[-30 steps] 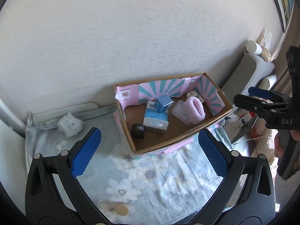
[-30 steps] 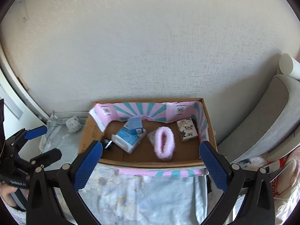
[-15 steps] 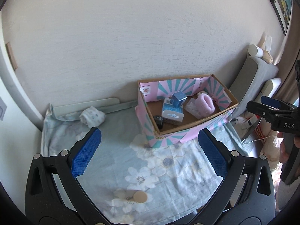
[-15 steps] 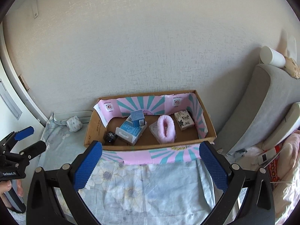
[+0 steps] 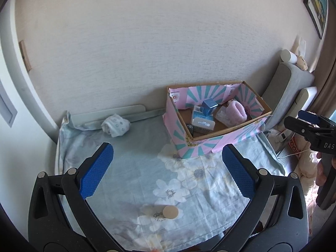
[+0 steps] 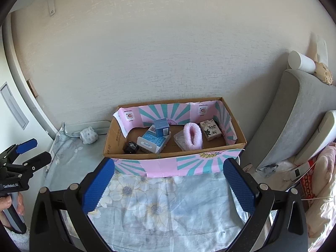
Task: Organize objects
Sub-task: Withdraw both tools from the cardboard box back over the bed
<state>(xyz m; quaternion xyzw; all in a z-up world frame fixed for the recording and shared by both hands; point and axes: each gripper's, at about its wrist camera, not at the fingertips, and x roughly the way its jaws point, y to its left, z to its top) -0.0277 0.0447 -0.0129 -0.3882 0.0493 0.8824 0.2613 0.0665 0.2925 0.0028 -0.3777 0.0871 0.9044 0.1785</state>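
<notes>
A cardboard box (image 5: 210,145) (image 6: 210,163) lined in pink and teal stands on the flowered cloth by the wall. In it lie a pink fluffy piece (image 5: 237,113) (image 6: 192,135), a small blue box (image 5: 209,105) (image 6: 161,127), a white-blue carton (image 5: 202,121) (image 6: 153,141), a black item (image 5: 189,127) (image 6: 131,147) and a patterned box (image 6: 210,129). A rolled white cloth (image 5: 115,125) (image 6: 88,135) lies left of the box. A tan cylinder (image 5: 166,212) lies near the front. My left gripper (image 5: 168,153) (image 6: 27,153) and right gripper (image 6: 169,166) (image 5: 302,121) both hang open and empty above the cloth.
A grey cushion (image 6: 294,115) (image 5: 287,84) leans right of the box, with a white roll (image 6: 300,63) on top. A metal rail (image 5: 117,113) runs along the wall. Bedding and a cable (image 6: 315,197) crowd the far right. A hand (image 6: 12,208) holds the left gripper's handle.
Both grippers have drawn back from the box and stayed open. The left view now takes in more cloth, with the tan cylinder fully in sight.
</notes>
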